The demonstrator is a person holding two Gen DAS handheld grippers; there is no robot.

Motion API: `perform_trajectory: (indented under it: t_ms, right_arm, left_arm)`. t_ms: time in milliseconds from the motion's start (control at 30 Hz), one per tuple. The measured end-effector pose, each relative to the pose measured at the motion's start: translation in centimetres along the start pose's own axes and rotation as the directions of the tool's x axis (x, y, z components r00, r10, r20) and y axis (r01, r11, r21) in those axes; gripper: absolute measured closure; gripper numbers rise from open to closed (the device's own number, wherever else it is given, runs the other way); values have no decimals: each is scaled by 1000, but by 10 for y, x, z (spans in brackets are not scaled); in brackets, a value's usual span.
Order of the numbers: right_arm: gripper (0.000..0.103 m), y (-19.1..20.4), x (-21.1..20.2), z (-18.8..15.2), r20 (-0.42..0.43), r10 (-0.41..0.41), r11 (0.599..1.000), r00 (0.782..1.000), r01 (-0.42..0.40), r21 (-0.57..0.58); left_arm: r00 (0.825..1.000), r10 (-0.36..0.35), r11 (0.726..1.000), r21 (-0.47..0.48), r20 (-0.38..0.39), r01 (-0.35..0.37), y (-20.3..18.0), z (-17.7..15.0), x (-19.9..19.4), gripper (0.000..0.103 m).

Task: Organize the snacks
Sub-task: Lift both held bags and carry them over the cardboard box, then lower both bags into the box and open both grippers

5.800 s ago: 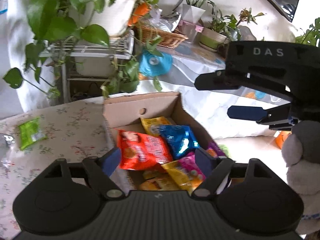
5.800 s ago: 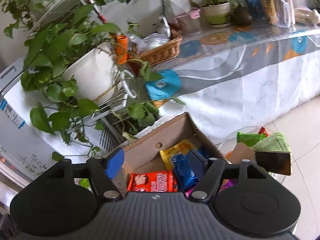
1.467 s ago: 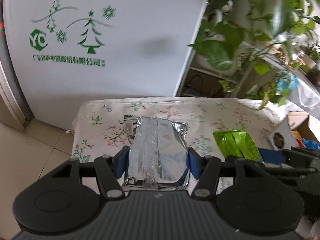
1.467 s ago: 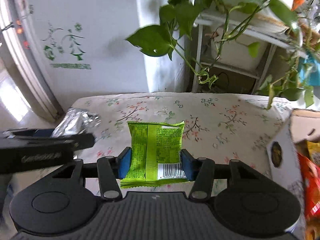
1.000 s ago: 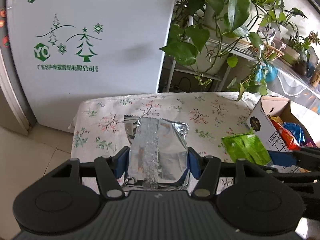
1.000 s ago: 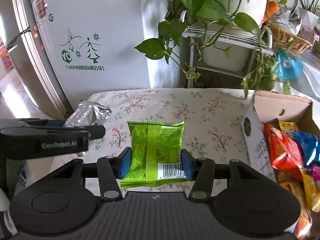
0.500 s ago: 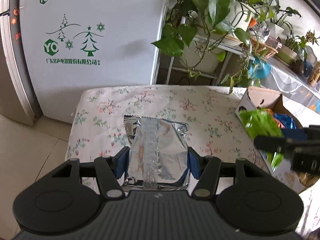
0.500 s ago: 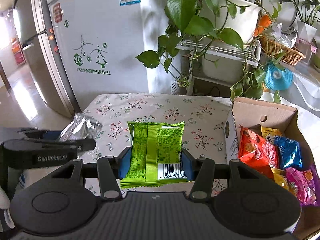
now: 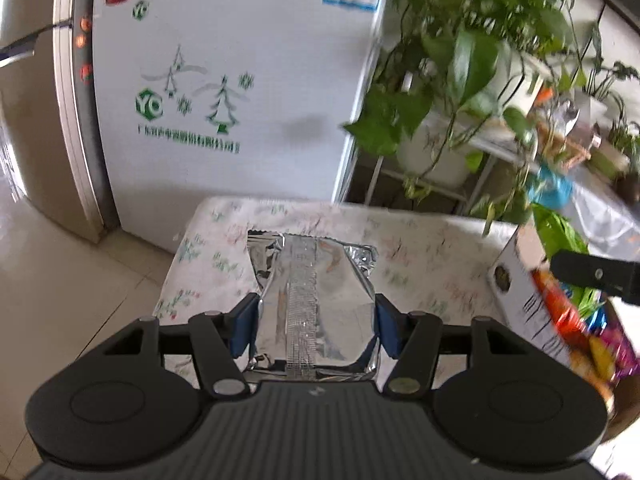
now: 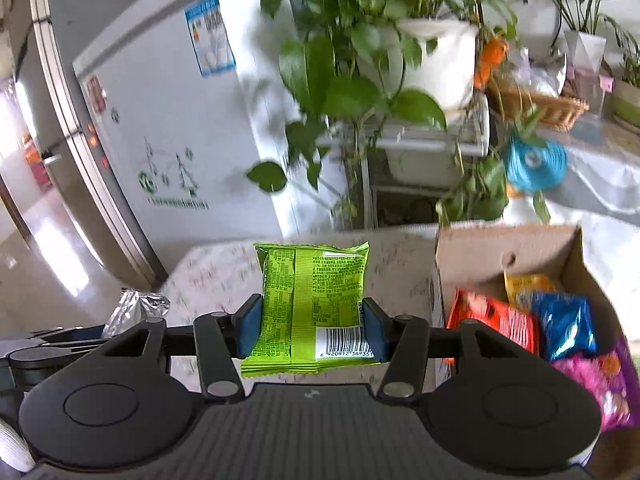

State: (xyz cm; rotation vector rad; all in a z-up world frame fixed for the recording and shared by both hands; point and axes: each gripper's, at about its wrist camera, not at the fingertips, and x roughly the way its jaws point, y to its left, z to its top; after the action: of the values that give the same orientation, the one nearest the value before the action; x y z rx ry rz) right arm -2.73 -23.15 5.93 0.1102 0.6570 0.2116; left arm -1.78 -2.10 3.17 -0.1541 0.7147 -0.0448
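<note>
The left gripper [image 9: 316, 324] is clamped on a crinkled silver foil snack packet [image 9: 314, 300], its blue pads pressing the packet's two sides. The packet is held in the air above a low counter [image 9: 420, 248] covered with a pale floral cloth.

The right gripper [image 10: 312, 328] is clamped on a bright green snack packet [image 10: 312, 300], back side up, with a barcode at its near right corner. This packet is also held above the floral counter, just left of an open cardboard box [image 10: 500, 244].

The box stands at the counter's right end with its flaps up. Inside lie several snack bags packed together: an orange-red bag [image 10: 496, 320] at the left, a yellow one [image 10: 524, 284] at the far side, a shiny blue one [image 10: 564, 328] beside it, and a pink one [image 10: 596, 380] nearest.

In the left wrist view the same box [image 9: 520, 292] shows at the right edge, blurred, with the right gripper's dark finger and the green packet over it.

Behind the counter stand a white refrigerator [image 9: 240, 80] printed with green trees and a leafy plant in a white pot [image 10: 436, 64] on a wire rack.
</note>
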Motion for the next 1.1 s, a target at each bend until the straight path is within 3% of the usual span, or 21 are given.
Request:
perform_trajectory:
  t_ms: [200, 600, 1100]
  right_arm:
    - [44, -13, -13, 9, 44, -11, 1000, 999, 11, -1]
    - [44, -66, -42, 23, 105, -72, 992, 992, 61, 108]
    - [44, -154, -76, 18, 93, -203, 918, 975, 157, 364]
  left_arm:
    - [999, -32, 999, 6, 43, 32, -33, 13, -11, 44]
    - [990, -140, 990, 24, 29, 139, -96, 20, -22, 43]
    - [960, -279, 950, 137, -28, 281, -186, 11, -20, 43]
